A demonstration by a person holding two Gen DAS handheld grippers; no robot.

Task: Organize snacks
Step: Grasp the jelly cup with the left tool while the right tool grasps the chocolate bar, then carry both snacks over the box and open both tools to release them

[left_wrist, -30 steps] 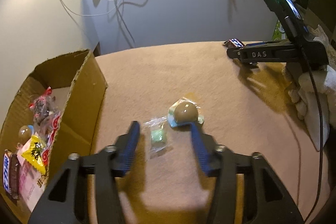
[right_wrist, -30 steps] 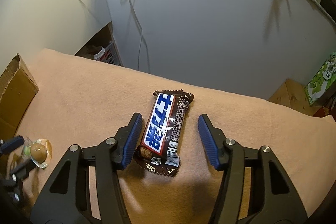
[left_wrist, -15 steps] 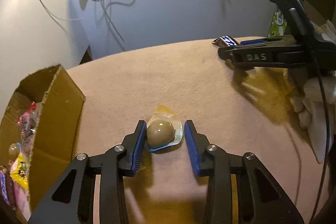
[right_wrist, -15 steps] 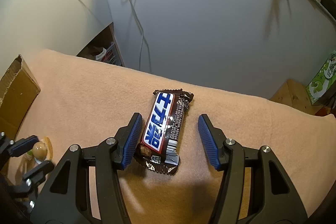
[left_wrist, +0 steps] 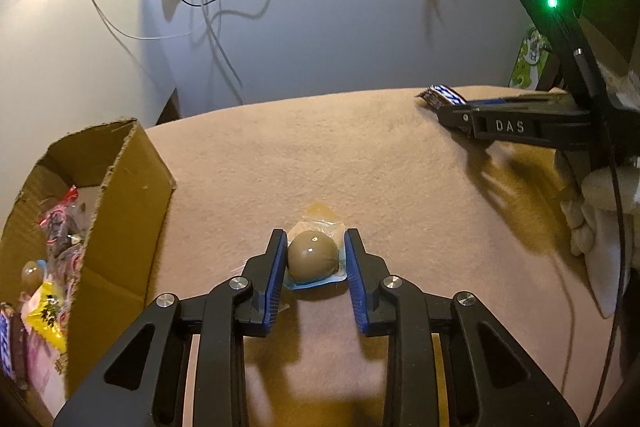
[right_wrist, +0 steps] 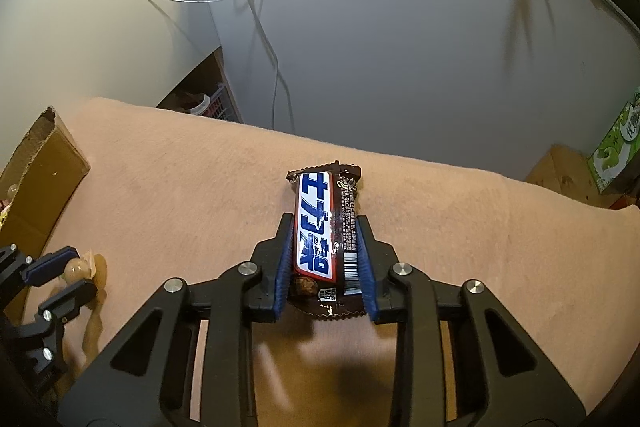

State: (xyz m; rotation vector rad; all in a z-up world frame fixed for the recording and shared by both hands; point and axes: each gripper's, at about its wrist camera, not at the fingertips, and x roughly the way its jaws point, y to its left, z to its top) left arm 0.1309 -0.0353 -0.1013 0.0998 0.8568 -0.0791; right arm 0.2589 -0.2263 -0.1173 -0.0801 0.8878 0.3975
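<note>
My left gripper [left_wrist: 314, 247] is shut on a brown round snack in a clear wrapper [left_wrist: 313, 258], which rests on the beige cloth. My right gripper [right_wrist: 325, 231] is shut on a brown and blue chocolate bar [right_wrist: 322, 227] lying lengthwise between its fingers. In the left wrist view the right gripper [left_wrist: 452, 111] shows at the far right with the bar's end [left_wrist: 442, 95] poking out. In the right wrist view the left gripper [right_wrist: 70, 273] shows at the lower left around the round snack [right_wrist: 78, 270].
An open cardboard box [left_wrist: 132, 187] holding several wrapped snacks [left_wrist: 44, 307] stands at the left of the cloth-covered table [left_wrist: 340, 155]; its corner shows in the right wrist view [right_wrist: 48, 163]. A grey wall [left_wrist: 320, 27] with hanging cables runs behind. A green carton [right_wrist: 618, 155] sits beyond the table's right end.
Both grippers have closed: the left moved right from a small green packet onto the round snack and clamped it; the right closed on the chocolate bar.
</note>
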